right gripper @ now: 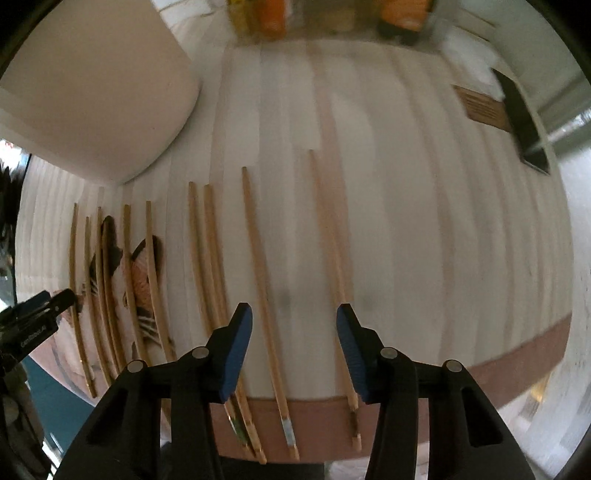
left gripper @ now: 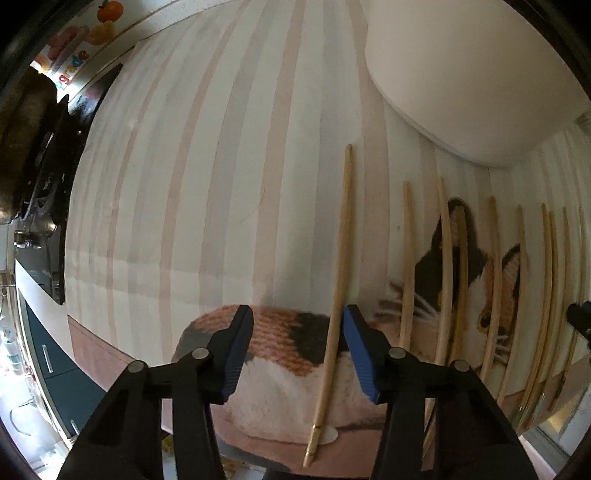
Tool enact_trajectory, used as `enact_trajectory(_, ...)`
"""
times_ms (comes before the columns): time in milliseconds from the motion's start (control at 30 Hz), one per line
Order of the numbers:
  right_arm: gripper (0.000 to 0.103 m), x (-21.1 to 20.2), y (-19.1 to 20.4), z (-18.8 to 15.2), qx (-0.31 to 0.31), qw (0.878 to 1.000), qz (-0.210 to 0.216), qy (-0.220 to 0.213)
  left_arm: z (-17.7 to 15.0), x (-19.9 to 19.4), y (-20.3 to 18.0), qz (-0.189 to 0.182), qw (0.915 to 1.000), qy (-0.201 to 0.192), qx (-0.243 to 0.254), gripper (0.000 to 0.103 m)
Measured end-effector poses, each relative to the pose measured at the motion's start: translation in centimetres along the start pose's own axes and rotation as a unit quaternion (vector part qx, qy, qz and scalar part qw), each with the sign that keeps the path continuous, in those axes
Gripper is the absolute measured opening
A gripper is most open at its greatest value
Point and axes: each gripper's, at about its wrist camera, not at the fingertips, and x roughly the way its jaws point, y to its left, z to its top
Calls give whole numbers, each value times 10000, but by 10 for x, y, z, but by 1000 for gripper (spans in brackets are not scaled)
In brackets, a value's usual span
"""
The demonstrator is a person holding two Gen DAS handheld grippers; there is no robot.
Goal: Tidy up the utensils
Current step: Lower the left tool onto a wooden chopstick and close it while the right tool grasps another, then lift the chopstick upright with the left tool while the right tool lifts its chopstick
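Several wooden chopsticks lie side by side on a striped cloth with a cat print. In the left wrist view my left gripper [left gripper: 298, 343] is open just above the cloth, and one chopstick [left gripper: 337, 295] lies between its blue fingers, close to the right one. More chopsticks [left gripper: 448, 280] lie to its right. In the right wrist view my right gripper [right gripper: 294, 347] is open over the cloth, with one chopstick [right gripper: 264, 295] between its fingers and another chopstick [right gripper: 334, 266] by the right finger. The left gripper's tip [right gripper: 40, 306] shows at the far left.
A large white container [left gripper: 461, 66] stands on the cloth beyond the chopsticks; it also shows in the right wrist view [right gripper: 92, 92]. A dark phone-like slab [right gripper: 522, 122] and a brown card [right gripper: 482, 109] lie far right. Blurred jars [right gripper: 273, 14] stand at the back.
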Motion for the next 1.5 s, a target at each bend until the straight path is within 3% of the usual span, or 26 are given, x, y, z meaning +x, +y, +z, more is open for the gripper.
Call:
enact_trajectory(33, 49, 5, 3, 2, -78, 10000, -18, 54, 1, 1, 1, -26, 10000, -13, 2, 42)
enact_trajectory(100, 46, 12, 10, 5, -213, 9996, -30, 155, 1, 5, 1, -137, 9999, -36, -47, 24)
enact_trajectory(167, 39, 20, 15, 7, -316, 9992, -82, 234, 2, 6, 2, -177, 9998, -26, -31, 14)
enact_trajectory(333, 7, 26, 27, 4, -446, 9979, -452, 139, -2, 5, -6, -172, 9999, -1, -2, 5)
enact_trajectory(600, 7, 33, 16, -22, -139, 9985, -440, 308, -15, 9, -1, -503, 9984, 178, -172, 5)
enact_trajectory(867, 8, 35, 10, -19, 29, 9977, -484, 465, -6, 15, 19, -653, 9974, 270, -100, 5)
enact_trajectory(1033, 8, 29, 1, 4, 42, 9974, -525, 496, 0, 12, 15, -666, 9974, 266, -35, 6)
enact_trajectory(1333, 9, 27, 20, -3, -139, 9960, -760, 455, 0, 8, 8, -485, 9987, 142, 47, 4)
enact_trajectory(1400, 7, 27, 21, -4, -90, 9963, -726, 446, -2, 0, 11, -533, 9986, 52, -12, 4)
enact_trajectory(1500, 7, 22, 14, -5, 236, 9980, -317, 486, -4, -18, 17, -568, 9982, -119, -123, 4)
